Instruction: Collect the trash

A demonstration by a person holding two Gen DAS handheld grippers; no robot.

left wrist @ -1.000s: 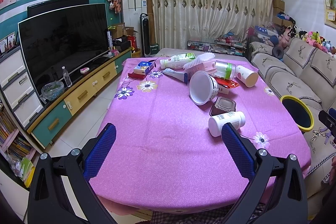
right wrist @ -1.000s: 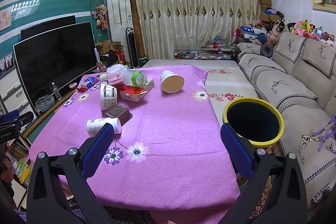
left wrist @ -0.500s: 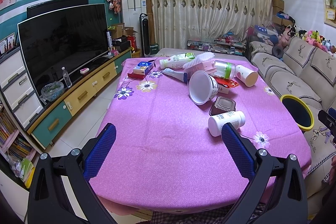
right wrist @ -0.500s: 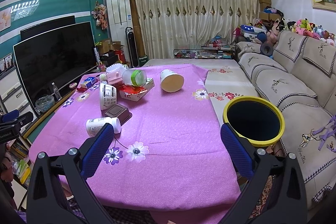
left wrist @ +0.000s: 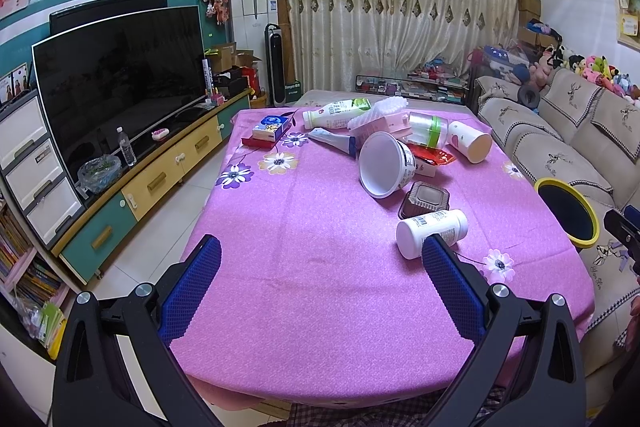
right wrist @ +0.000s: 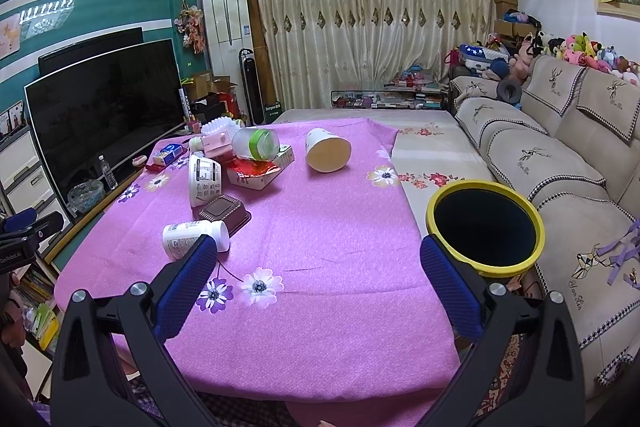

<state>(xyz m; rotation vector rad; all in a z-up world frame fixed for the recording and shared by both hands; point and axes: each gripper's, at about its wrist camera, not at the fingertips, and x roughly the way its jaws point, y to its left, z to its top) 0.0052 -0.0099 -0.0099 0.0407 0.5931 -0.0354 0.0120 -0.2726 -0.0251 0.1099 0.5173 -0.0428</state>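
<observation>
Trash lies on a pink flowered tablecloth (left wrist: 304, 227): a white pill bottle (left wrist: 432, 233) on its side, a brown plastic tray (left wrist: 426, 199), a white tub (left wrist: 384, 163), a paper cup (left wrist: 470, 141), a clear jar with a green lid (left wrist: 428, 125), a milk bottle (left wrist: 336, 113). The pill bottle (right wrist: 194, 233) and paper cup (right wrist: 328, 150) also show in the right wrist view. A yellow-rimmed black bin (right wrist: 484, 227) stands right of the table. My left gripper (left wrist: 320, 259) is open and empty above the near table edge. My right gripper (right wrist: 314, 259) is open and empty, near the bin.
A big TV (left wrist: 116, 83) on a low cabinet (left wrist: 160, 179) runs along the left. A beige sofa (right wrist: 568, 163) runs along the right, behind the bin. A red box with a blue pack (left wrist: 270, 131) sits at the table's far left.
</observation>
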